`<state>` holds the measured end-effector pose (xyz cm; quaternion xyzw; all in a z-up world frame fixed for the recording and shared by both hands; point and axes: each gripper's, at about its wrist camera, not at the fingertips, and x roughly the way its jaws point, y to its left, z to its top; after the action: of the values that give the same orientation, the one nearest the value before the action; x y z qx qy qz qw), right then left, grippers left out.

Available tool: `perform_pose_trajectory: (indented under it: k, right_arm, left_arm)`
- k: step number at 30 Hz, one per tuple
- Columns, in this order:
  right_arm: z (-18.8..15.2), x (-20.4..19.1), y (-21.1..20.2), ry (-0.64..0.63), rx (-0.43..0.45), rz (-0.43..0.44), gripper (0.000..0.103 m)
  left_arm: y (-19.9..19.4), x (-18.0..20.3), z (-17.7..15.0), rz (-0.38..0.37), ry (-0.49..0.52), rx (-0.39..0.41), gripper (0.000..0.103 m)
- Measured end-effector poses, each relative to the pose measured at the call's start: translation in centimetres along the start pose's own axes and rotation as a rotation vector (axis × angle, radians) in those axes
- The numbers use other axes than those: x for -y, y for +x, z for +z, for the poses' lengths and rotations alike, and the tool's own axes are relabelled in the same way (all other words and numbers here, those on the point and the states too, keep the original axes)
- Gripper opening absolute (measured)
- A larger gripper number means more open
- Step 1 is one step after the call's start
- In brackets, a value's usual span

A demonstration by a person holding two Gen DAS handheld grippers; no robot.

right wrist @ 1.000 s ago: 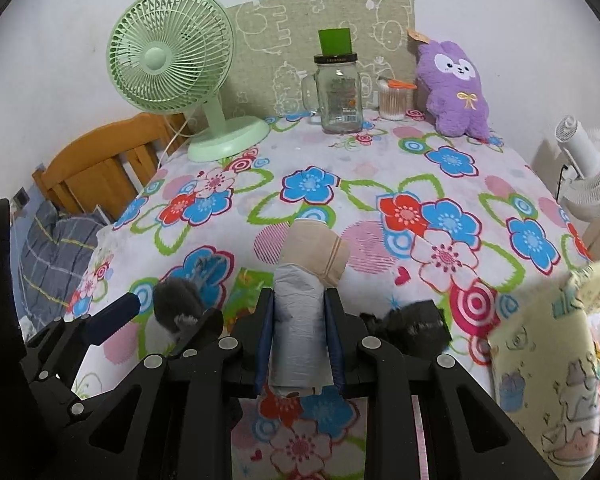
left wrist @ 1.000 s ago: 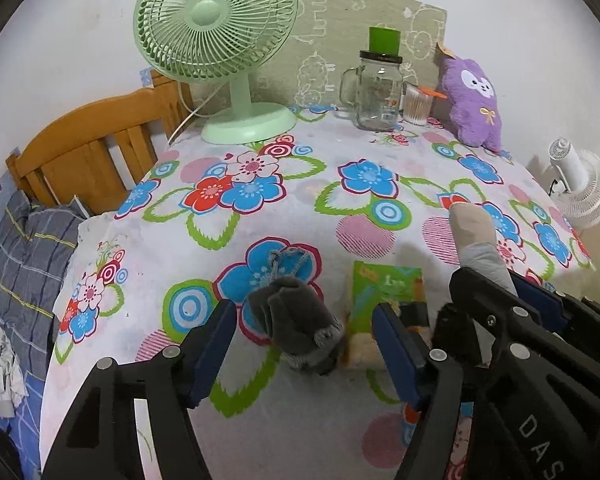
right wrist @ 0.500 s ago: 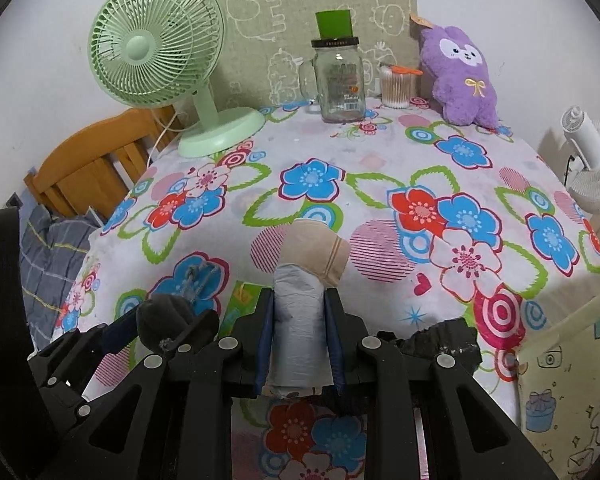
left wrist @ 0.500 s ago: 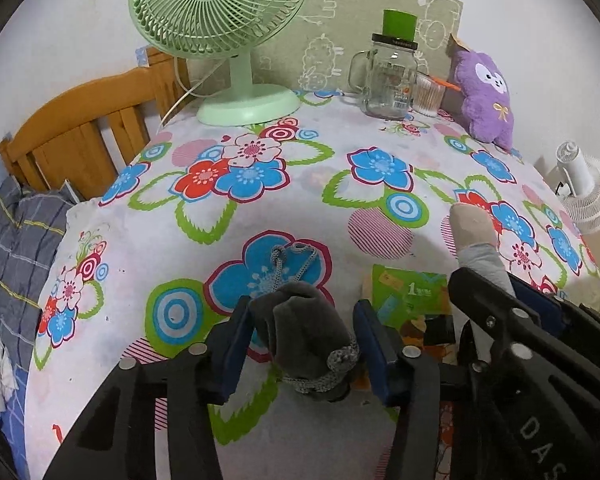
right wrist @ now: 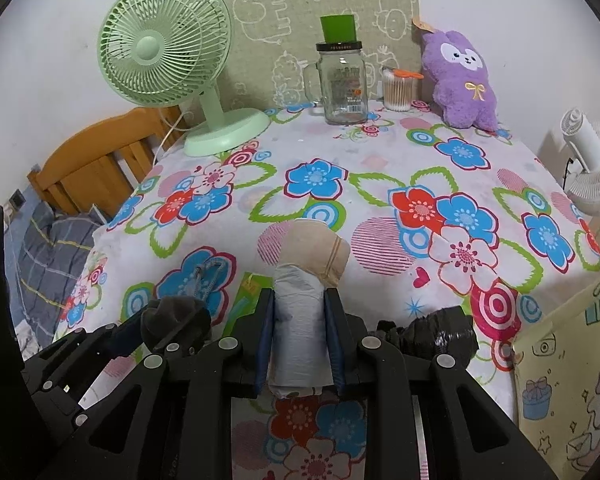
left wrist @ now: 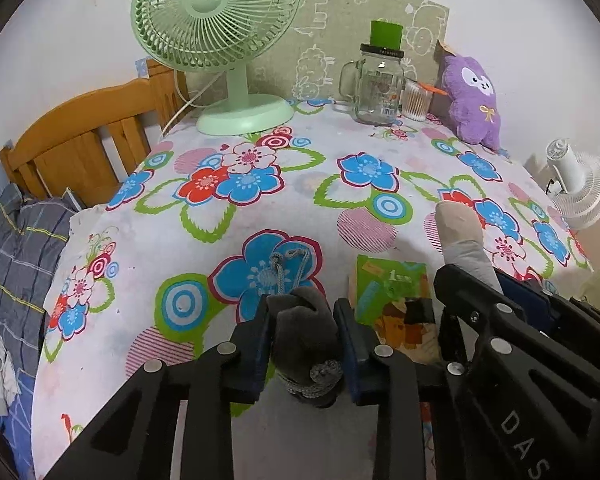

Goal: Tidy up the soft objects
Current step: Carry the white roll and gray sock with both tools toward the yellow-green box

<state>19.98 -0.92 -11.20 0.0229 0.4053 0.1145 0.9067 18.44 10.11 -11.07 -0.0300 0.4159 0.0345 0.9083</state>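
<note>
My left gripper (left wrist: 302,316) is shut on a dark grey drawstring pouch (left wrist: 304,332), held just above the flowered tablecloth (left wrist: 240,216); its cord (left wrist: 288,268) trails forward. My right gripper (right wrist: 299,310) is shut on a grey and beige rolled sock bundle (right wrist: 300,320), which also shows in the left wrist view (left wrist: 460,240). The pouch appears at the left of the right wrist view (right wrist: 176,320). A purple plush toy (right wrist: 462,80) sits at the table's back right.
A green packet (left wrist: 392,292) lies between the grippers. A black bag (right wrist: 440,336) lies right of my right gripper, with a yellow cartoon bag (right wrist: 564,380) at the edge. A green fan (left wrist: 220,40), glass jar (left wrist: 378,84) and cotton swab cup (right wrist: 398,90) stand at the back.
My left gripper has closed on the grey pouch, which it only straddled a second ago. My right gripper keeps its hold on the sock bundle.
</note>
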Motion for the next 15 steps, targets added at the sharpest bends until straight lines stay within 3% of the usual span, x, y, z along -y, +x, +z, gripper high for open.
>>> perform_pose_trajectory:
  k: [15]
  right_arm:
    - [-1.4, -0.1, -4.2, -0.017, 0.029, -0.005, 0.028]
  left_arm:
    - [-3.9, 1.2, -1.5, -0.005, 0.008, 0.046, 0.027]
